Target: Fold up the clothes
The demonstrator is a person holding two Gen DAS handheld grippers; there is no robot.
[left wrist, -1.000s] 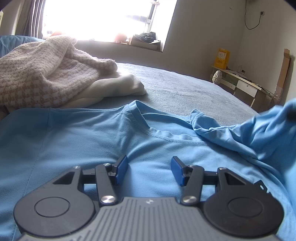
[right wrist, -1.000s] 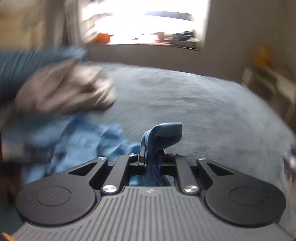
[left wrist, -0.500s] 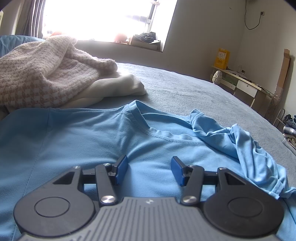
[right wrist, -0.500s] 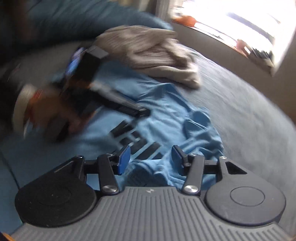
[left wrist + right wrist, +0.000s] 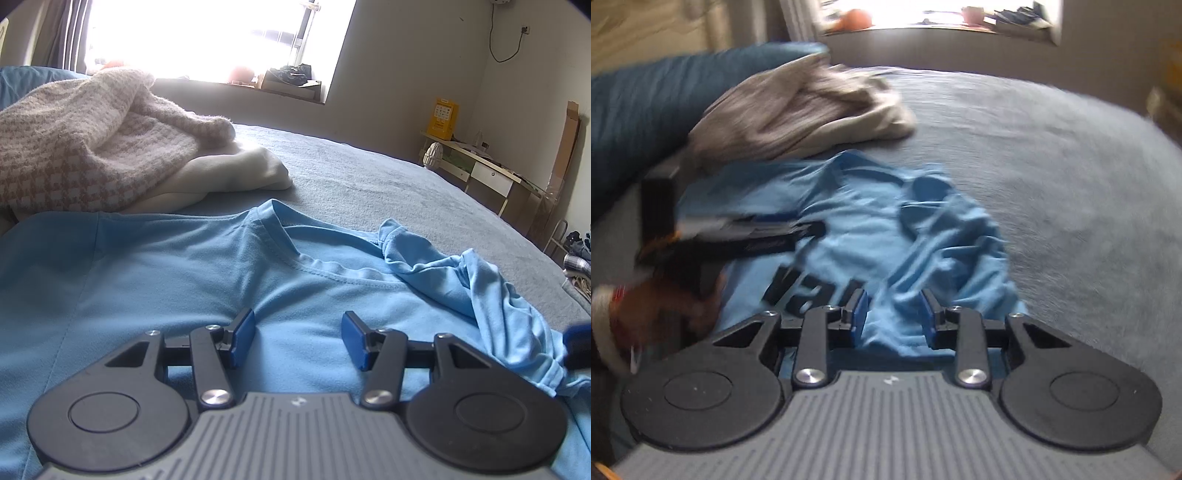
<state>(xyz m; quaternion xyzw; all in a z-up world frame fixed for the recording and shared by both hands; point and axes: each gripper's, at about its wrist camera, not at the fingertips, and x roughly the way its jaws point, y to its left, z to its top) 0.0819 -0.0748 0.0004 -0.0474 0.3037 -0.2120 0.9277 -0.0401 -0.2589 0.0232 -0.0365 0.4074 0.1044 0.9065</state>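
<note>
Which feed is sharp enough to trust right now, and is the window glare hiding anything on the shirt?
Left wrist view: sharp; the window is blown out white, but the blue T-shirt and its collar read clearly. Right wrist view: motion-blurred throughout, so the shirt's black lettering is smeared and unreadable; only the right gripper body stays crisp. Both views bend straight edges, fisheye style.

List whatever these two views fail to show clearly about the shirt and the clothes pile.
- Black lettering on the light blue T-shirt: right wrist view, motion-blurred and partly behind the right gripper; unreadable.
- Shirt's lower part: left wrist view, hidden by the left gripper body and cut by the bottom edge.
- Cream garment: mostly buried under the houndstooth knit; type unclear.
- Bunched sleeve: its end is crumpled.
</note>
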